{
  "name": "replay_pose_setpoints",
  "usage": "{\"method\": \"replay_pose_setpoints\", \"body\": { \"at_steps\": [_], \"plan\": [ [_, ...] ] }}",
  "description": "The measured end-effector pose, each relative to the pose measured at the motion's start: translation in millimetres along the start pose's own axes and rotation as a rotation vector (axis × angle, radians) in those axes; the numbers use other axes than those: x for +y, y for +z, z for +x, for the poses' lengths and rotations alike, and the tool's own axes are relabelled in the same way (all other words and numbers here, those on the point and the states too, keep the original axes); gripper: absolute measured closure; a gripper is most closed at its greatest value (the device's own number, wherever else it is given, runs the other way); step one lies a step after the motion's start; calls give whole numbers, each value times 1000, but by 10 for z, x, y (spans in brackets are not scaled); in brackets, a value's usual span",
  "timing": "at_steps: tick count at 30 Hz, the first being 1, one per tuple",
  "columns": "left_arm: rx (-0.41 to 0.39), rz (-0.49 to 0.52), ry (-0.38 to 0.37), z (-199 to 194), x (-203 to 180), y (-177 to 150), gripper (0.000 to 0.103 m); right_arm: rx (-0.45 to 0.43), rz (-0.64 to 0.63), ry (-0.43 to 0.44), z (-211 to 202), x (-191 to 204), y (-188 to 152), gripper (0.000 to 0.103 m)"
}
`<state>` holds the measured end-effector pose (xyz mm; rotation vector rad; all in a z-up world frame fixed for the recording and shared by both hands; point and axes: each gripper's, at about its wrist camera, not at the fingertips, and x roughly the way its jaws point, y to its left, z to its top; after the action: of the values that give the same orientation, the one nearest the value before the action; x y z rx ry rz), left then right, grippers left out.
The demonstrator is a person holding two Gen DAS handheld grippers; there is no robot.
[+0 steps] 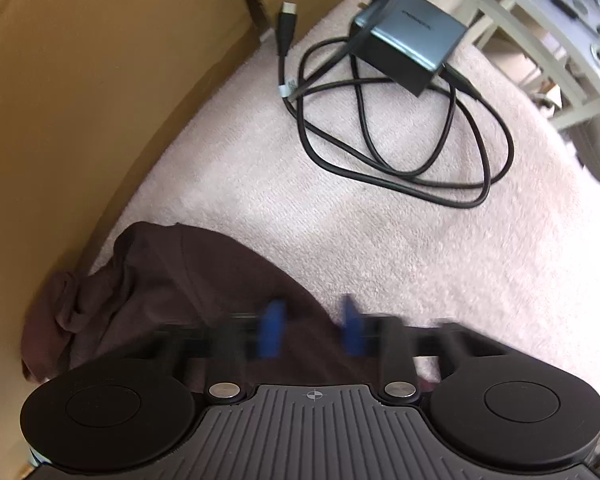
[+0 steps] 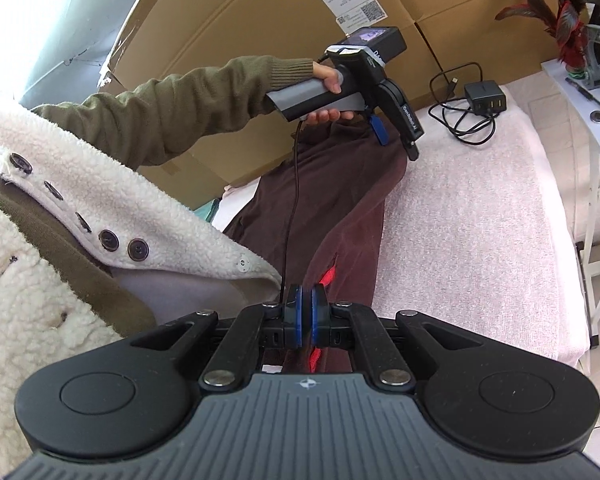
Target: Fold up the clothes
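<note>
Nearest us, our right tool [image 2: 306, 316] has its blue pads pressed together on a fold of the brown garment [image 2: 324, 200], with a red strip of the cloth showing just beyond and below the pads; we judge this end is being held up so the cloth hangs in a line rather than bunching. From there the garment runs away from us as a long dark band along the left side of the pink towel-covered bed [image 2: 480, 216], close to the cardboard box [image 2: 260, 24] that stands against that side. At the far end our left tool [image 1: 312, 326] points down over the garment's far edge; its blue pads are blurred and stand a little apart with brown cloth beneath and between them, and we cannot tell whether they already press on it. In the right-wrist view our left hand [image 2: 328, 96] grips that tool's grey handle, sleeve stretched out over the cloth. We read the two ends as being taken so the garment can be pulled straight or folded end to end. Beyond the left tool, well apart from the cloth, a charger [image 1: 410, 36] and its looped black cable [image 1: 400, 140] lie on the towel, clear of the folding area.
</note>
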<state>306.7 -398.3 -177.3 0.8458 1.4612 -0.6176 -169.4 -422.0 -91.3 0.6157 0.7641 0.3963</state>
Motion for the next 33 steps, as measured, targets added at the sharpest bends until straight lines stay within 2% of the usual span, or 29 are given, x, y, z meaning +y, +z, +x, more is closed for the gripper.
{"method": "replay_pose_setpoints", "body": {
  "at_steps": [3,7,14,18,20,21,22,23,25,27,30,33],
  "plan": [
    [-44,-51,-39,-94,118,-40,99,-8,3,-6,-2,-12,-16,98],
    [-118,-135,-133,-281,388,-173,99,-13,-3,2,0,-2,-18,98],
    [-225,-239,-194,-581,793,-505,99,24,-55,44,136,131,-52,98],
    [-243,-266,-230,-539,1095,-774,98,50,-93,39,327,311,-39,98],
    [-232,-267,-272,-488,1210,-876,88,53,-110,22,440,388,-29,98],
    [-226,-267,-293,-464,1267,-926,72,50,-111,8,498,425,-25,98],
    [-215,-248,-311,-449,1267,-956,70,47,-112,-7,554,467,-23,98],
    [-211,-229,-309,-431,1238,-976,68,43,-109,-25,611,494,-21,98],
    [-207,-173,-307,-432,1147,-991,48,36,-108,-54,712,566,-11,98],
    [-212,-127,-298,-447,1022,-977,35,32,-118,-79,783,669,50,98],
    [-206,-60,-285,-479,813,-940,30,26,-124,-107,870,785,135,98],
    [-199,6,-228,-507,593,-929,26,24,-131,-112,940,905,127,98]
  ]
}}
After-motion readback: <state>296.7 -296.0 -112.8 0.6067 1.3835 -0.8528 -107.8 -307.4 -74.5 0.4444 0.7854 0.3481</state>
